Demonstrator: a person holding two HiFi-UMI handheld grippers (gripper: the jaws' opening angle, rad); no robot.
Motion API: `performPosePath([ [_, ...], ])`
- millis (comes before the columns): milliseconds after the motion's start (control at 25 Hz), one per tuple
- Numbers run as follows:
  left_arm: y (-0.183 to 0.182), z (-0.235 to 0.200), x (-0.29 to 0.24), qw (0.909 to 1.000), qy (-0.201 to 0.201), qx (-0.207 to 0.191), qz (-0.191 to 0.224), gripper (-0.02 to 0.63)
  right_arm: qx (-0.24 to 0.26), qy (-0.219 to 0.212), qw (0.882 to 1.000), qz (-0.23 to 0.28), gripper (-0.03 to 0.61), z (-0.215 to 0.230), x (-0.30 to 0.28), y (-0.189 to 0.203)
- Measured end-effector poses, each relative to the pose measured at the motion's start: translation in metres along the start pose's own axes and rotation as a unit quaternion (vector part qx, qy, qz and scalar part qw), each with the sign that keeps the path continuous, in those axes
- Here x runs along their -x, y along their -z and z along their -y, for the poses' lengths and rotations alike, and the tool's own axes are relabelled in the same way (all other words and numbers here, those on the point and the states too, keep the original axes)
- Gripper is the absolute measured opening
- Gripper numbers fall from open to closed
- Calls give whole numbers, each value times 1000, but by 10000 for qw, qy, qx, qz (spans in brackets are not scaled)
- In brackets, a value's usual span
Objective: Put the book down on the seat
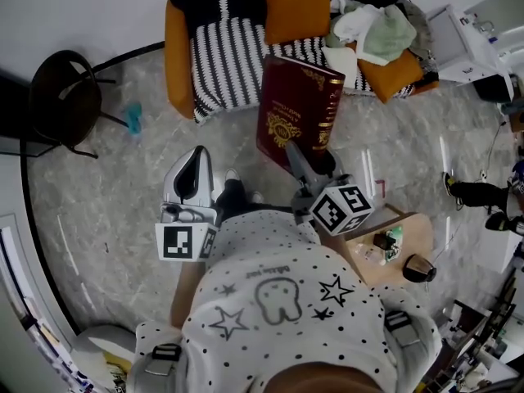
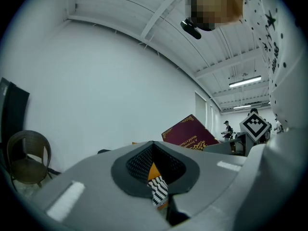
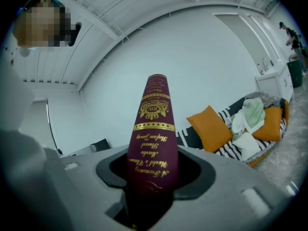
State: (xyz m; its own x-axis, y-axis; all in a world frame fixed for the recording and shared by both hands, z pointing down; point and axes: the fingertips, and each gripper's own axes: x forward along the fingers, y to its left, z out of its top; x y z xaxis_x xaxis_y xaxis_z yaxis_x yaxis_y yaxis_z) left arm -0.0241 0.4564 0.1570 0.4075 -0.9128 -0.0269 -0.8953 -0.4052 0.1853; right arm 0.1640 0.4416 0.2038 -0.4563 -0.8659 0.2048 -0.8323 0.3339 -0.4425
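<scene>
The right gripper (image 1: pixel 304 164) is clenched on the lower end of the maroon hardback book (image 1: pixel 296 109). The book stands nearly upright in the air at the sofa's front edge, with its gilt spine facing that gripper's camera. The left gripper (image 1: pixel 195 157) sits level in front of the sofa's left half, as the head view shows it, jaws together on nothing. To set the book down well, I would carry it forward over the striped seat cover (image 1: pixel 228 56) and tip it until one board faces down. I would then lower it until the seat bears its weight, and only then ease the jaws apart. The seat looks soft, so a book landed on its edge would likely topple. The free stretch of seat is the sofa's left half, between the orange side panel (image 1: pixel 175 51) and the orange cushion (image 1: pixel 295 6) propped against the sofa's back. The sofa's right half is crowded by a heap of clothes (image 1: pixel 372 29) and a second orange cushion (image 1: pixel 395 74). A black chair (image 1: pixel 65 97) stands well off to the sofa's left and does not hinder the approach.
</scene>
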Motion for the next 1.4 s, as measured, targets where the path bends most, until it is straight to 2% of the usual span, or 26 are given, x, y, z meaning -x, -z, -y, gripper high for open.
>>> performPosePath([
  [280,-7,-67,-44,9998,116,118,-100,-5,-25,166,9998,-113,209,-14,-74,-3],
  [800,-5,-68,-45,9998,191,-16,-38,-3,-75,150,9998,48,209,-12,-76,-1],
  [1160,-9,-67,-48,9998,171,-61,-10,-3,360,45,9993,-5,209,-19,-82,-7],
  [1400,-5,-65,-56,9999,98,-42,-14,-3,396,-65,9991,-125,209,-15,-89,-6],
])
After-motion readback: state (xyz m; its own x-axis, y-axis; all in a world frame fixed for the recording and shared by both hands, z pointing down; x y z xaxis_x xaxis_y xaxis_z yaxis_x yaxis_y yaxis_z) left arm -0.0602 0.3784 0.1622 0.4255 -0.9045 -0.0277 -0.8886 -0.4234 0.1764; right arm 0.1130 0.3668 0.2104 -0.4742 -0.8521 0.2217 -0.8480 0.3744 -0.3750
